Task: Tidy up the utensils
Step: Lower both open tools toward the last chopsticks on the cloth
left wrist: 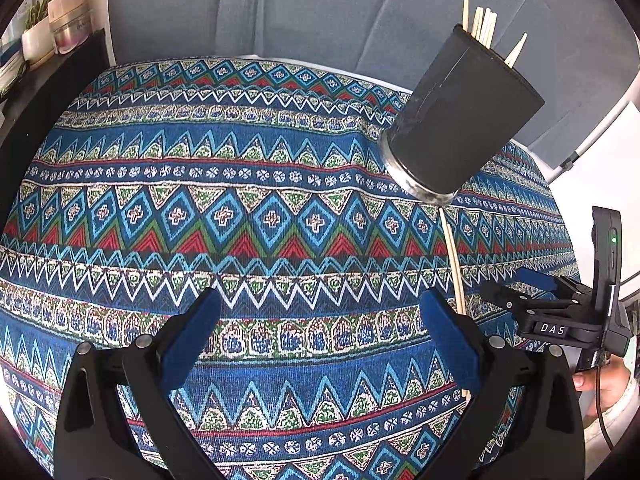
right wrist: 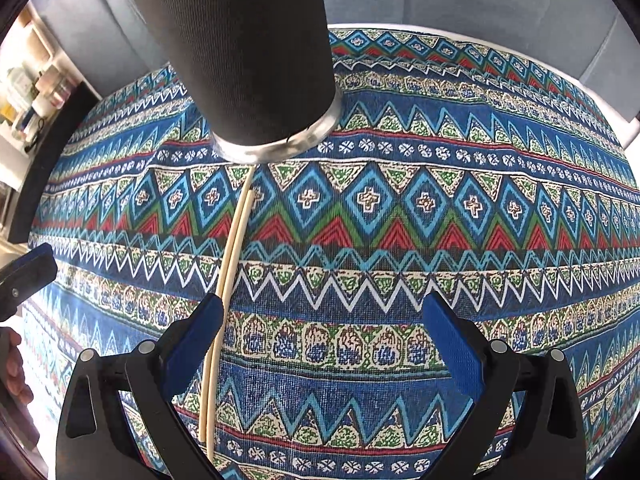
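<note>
A black cylindrical holder (left wrist: 460,120) with a metal base stands on the patterned tablecloth (left wrist: 240,208) and holds several wooden chopsticks (left wrist: 482,24). It also shows in the right wrist view (right wrist: 248,52). Two loose chopsticks (right wrist: 228,280) lie side by side on the cloth in front of the holder, also seen in the left wrist view (left wrist: 454,264). My right gripper (right wrist: 322,308) is open, its left finger just beside the loose pair. My left gripper (left wrist: 322,304) is open and empty, left of the pair. The right gripper shows in the left wrist view (left wrist: 532,284).
A grey-blue sofa (left wrist: 320,8) runs behind the table. A dark shelf with a potted plant (left wrist: 36,36) and jars stands at the far left. The cloth (right wrist: 440,200) spreads wide to the right of the holder.
</note>
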The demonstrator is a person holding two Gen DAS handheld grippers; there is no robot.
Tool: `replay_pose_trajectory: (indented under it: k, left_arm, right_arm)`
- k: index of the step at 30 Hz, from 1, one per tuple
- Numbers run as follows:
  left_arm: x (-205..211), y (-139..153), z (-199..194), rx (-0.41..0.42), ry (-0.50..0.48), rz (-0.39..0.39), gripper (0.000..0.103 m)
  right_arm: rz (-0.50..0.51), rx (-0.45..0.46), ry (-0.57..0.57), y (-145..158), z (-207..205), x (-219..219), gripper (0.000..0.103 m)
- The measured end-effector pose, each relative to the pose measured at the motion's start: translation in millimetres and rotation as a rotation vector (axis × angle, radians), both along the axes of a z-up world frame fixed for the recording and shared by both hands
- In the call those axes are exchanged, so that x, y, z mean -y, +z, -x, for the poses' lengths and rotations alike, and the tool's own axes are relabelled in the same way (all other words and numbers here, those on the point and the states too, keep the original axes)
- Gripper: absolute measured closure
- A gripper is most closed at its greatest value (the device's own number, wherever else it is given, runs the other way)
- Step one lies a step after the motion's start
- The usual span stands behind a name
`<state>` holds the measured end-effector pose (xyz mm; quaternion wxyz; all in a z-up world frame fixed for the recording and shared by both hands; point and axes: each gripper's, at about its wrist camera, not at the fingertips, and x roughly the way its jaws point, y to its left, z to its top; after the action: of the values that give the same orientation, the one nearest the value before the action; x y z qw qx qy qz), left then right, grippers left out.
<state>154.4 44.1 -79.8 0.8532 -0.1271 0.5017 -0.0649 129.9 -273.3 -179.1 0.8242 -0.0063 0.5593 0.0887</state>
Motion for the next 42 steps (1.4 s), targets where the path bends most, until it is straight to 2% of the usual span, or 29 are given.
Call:
replay_pose_trajectory:
  k: [6,15,20,29,36,39,42]
  left_arm:
    - [-6.5,-16.1,4.8,-0.071,0.030,0.049,0.006]
    - [3.9,-18.7,4.8,-0.082,0.015,0.028,0.006]
    - [24.4,-23.9,-6.7,-0.116,-0.030,-0.007,0.006]
    - [79.8,-28.8,-32.8,-0.142,-0.138,-0.031,0.006]
    - [121.1,-38.3,-57.6,-0.219,-0.176,-0.089,0.006]
    - [134.9,-36.9,-68.4,-0.240,-0.185,-0.069,0.006]
    - [148.4,-38.4,-74.5,-0.257,-0.185,-0.114,0.006]
  right_arm:
    - [0.017,-0.030,0.012,-11.5,2.5,-9.7,0.008]
    - [0.079,-0.036,-0.002,-22.2,-4.0,-42.6,0.007]
    - [0.125,-0.053,-0.005,-27.7,-8.2,-59.9,0.008]
    - [0.119,-0.092,-0.067,-32.9,-14.1,-26.8,0.008]
    - [0.120,-0.065,-0.009,-33.7,-6.0,-24.9,0.008]
    - [0.118,-0.054,0.003,-33.7,-1.2,-21.4,0.010]
    - [0.117,-0.054,0.016,-35.5,2.5,-13.1,0.010]
